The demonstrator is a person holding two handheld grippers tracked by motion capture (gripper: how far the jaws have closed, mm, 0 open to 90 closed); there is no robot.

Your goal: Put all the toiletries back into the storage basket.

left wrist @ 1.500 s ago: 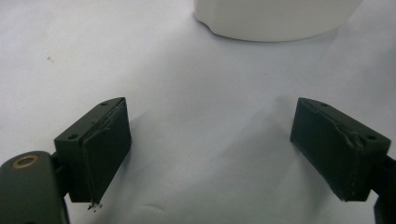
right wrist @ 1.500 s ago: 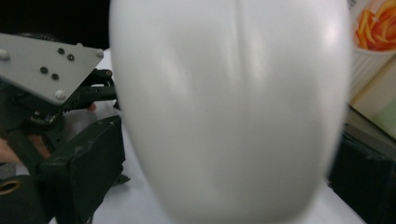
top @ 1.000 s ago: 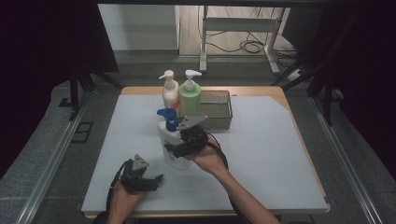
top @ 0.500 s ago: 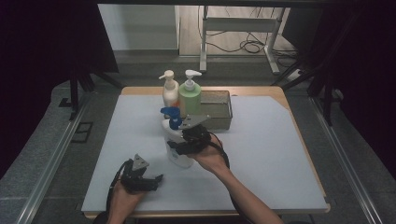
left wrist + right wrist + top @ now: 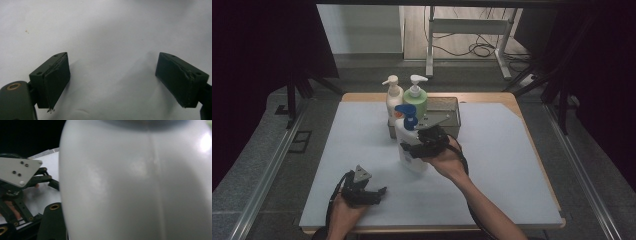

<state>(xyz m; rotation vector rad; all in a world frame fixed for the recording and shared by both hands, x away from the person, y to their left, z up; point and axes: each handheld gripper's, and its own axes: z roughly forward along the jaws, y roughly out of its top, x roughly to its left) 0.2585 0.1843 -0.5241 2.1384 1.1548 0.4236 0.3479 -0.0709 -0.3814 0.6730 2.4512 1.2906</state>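
My right tool (image 5: 412, 149) has its jaws clamped on the white pump bottle (image 5: 408, 145), partway closed across the bottle's broad body. They have just been closing, with the bottle between them. The bottle is smooth, glossy plastic with rounded shoulders, a faint mould seam running down its side and a blue pump head on top. It stands upright near the middle of the counter (image 5: 522, 165), just in front of the grey metal bin (image 5: 452, 112). I cannot tell from the high view whether its base is touching the surface.

My left tool (image 5: 379, 192) rests low at the near edge of the counter with its jaws wide apart and nothing between them. Its pads (image 5: 56, 80) are matte black blocks, rectangular, with scuffed and slightly chipped edges.

Behind the held bottle stand two more pump bottles side by side, just in front of the bin: a white and orange bottle (image 5: 393, 100) and a pale green bottle (image 5: 416, 100), both with white pump heads.

The counter wears a pale, smooth sheet with a few tiny specks, laid over a wooden top whose edge shows at the rim. Grey flooring and metal rails run along both sides. Beyond the counter the room is dark, with a metal stand (image 5: 467, 30) and loose cables on the floor.
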